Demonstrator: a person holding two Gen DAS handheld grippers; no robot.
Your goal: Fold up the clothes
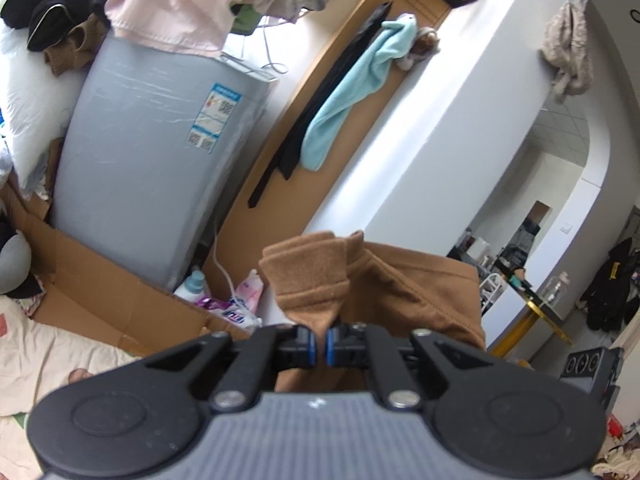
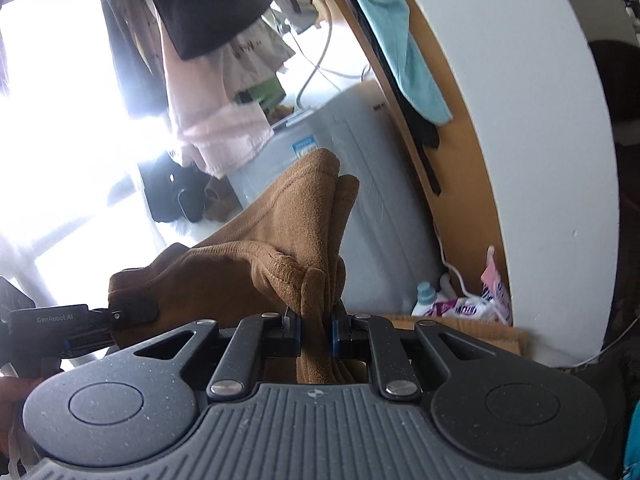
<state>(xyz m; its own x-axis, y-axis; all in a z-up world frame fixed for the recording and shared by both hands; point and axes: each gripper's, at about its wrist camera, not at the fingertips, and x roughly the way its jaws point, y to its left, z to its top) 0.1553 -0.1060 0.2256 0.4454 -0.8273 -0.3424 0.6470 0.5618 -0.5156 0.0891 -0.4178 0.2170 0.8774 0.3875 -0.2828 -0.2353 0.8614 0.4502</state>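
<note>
Between the two pads of the left hand-held gripper (image 1: 322, 345) a pinch of the brown garment (image 1: 400, 284) is clamped, jaws all but closed on the cloth. The right hand-held gripper (image 2: 316, 334) is likewise closed on a thicker bunch of the same brown garment (image 2: 256, 264), its jaws standing a little wider over the folded layers. The fabric runs sideways from one grip to the other: seen from the right wrist, it stretches off to the left, where the left hand-held gripper (image 2: 80, 322) bites its far end. So the long axis lies across, between the two hands, and each is equally at an end. The coming move likely turns on keeping that span taut and level before laying it down.

Ahead of both stands a grey appliance (image 1: 156, 152) draped with pink cloth (image 1: 168, 4); a cardboard sheet (image 1: 108, 280) and detergent bottles (image 1: 196, 284) lie below it. A blue towel (image 1: 352, 88) hangs on the brown door frame beyond. Nothing sits between the grips.
</note>
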